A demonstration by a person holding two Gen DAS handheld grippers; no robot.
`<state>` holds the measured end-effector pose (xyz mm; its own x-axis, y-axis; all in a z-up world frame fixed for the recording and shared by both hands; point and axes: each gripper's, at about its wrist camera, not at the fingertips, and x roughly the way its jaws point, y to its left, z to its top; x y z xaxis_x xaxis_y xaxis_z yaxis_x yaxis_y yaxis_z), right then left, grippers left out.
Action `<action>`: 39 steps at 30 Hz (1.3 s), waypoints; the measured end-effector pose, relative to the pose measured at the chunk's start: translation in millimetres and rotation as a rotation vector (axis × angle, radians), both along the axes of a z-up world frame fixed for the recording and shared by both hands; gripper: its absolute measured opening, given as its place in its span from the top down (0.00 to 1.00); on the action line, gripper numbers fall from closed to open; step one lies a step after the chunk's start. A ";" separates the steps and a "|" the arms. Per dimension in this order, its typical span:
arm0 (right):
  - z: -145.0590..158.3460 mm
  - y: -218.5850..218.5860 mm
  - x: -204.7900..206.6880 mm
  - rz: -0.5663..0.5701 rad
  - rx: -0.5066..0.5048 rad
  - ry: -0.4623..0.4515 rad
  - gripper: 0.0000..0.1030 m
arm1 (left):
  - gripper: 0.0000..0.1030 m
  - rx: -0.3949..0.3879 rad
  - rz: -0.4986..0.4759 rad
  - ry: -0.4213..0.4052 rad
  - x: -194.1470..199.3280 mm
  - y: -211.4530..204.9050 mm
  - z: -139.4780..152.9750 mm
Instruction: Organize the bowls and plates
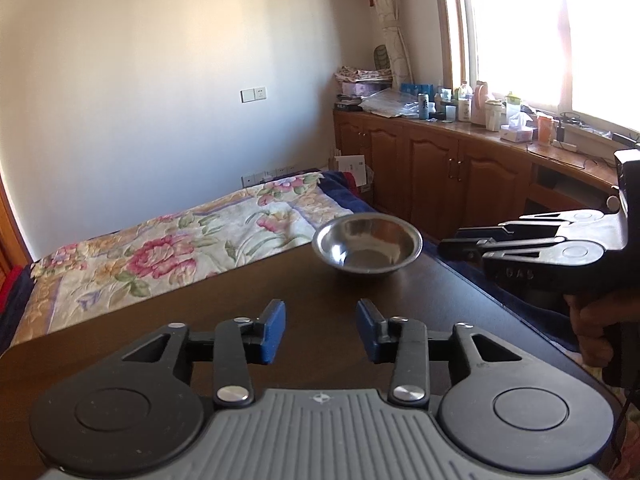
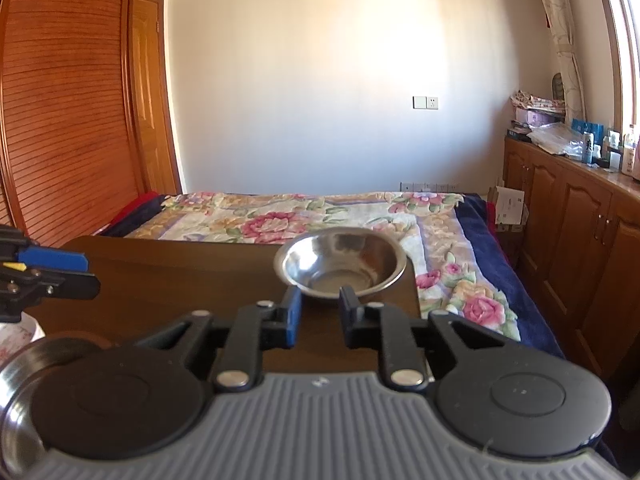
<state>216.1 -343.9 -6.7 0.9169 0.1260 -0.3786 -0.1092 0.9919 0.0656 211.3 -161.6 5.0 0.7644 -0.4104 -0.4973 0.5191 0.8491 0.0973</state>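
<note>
Grippers: left gripper (image 1: 321, 330) & right gripper (image 2: 320, 318) part-open, empty, near steel bowl (image 2: 340, 266).

Home bedroom; floral-quilted bed (image 2: 304, 220); louvred wardrobe (image 2: 68, 112); cluttered wooden cabinets (image 1: 448, 168) under window (image 1: 560, 32)

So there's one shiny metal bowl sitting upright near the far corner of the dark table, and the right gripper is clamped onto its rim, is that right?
Not quite. The metal bowl does sit upright near the far corner of the dark table, but the right gripper is not clamped on its rim. The right wrist view shows its fingers apart just short of the bowl, with nothing between them.
</note>
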 end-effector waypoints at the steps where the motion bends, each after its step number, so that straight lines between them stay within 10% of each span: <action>1: 0.1 -2.3 2.1 0.001 -0.001 -0.002 0.78 | 0.58 0.003 0.000 -0.002 3.6 -3.8 1.2; 12: -4.1 -24.7 34.2 0.011 0.009 -0.003 0.49 | 0.50 0.013 -0.004 0.011 44.8 -36.1 1.9; 21: -10.0 -39.5 58.6 0.007 0.030 0.013 0.45 | 0.37 0.022 -0.016 0.040 82.0 -52.7 -9.4; 39: -28.6 -51.0 88.7 0.032 0.083 0.096 0.47 | 0.58 0.128 -0.044 0.148 149.0 -82.9 -41.4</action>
<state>304.8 -394.9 -35.3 0.8721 0.1888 -0.4514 -0.1296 0.9787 0.1591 360.3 -244.5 -36.4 0.6621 -0.3679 -0.6528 0.5719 0.8110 0.1230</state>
